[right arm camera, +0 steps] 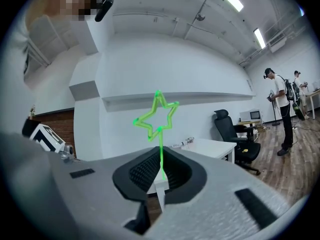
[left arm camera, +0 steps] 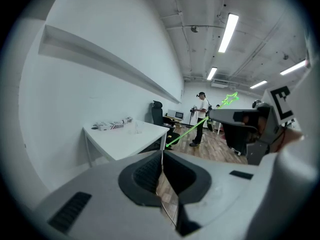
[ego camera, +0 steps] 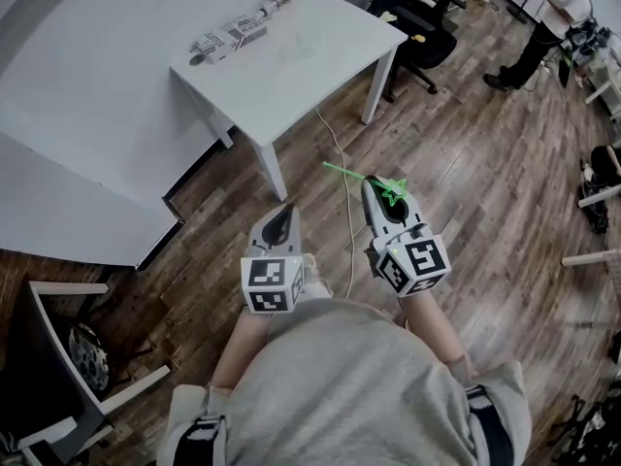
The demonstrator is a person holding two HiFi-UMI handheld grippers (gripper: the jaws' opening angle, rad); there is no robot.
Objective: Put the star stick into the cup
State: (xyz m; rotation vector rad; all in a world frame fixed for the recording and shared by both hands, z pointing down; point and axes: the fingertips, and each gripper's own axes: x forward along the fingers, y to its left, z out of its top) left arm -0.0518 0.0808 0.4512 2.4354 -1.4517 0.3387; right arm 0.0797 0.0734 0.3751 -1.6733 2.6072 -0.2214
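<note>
The green star stick [ego camera: 390, 191] is clamped in my right gripper [ego camera: 378, 192], which is shut on it over the wooden floor. In the right gripper view the star [right arm camera: 157, 116] stands above the closed jaws [right arm camera: 161, 159]. Its thin shaft [ego camera: 342, 171] points toward the white table [ego camera: 320, 76]. A clear cup [left arm camera: 134, 127] stands on that table, faint in the head view [ego camera: 296, 45]. My left gripper [ego camera: 283, 214] is beside the right one, shut with nothing between its jaws [left arm camera: 162, 156]. Both grippers are well short of the table.
A patterned packet [ego camera: 233, 35] lies at the table's far edge. A cable [ego camera: 345, 197] runs across the floor under the table. A black office chair [ego camera: 419, 22] stands right of the table, with a person [ego camera: 551, 22] beyond. A white frame [ego camera: 58, 357] stands at lower left.
</note>
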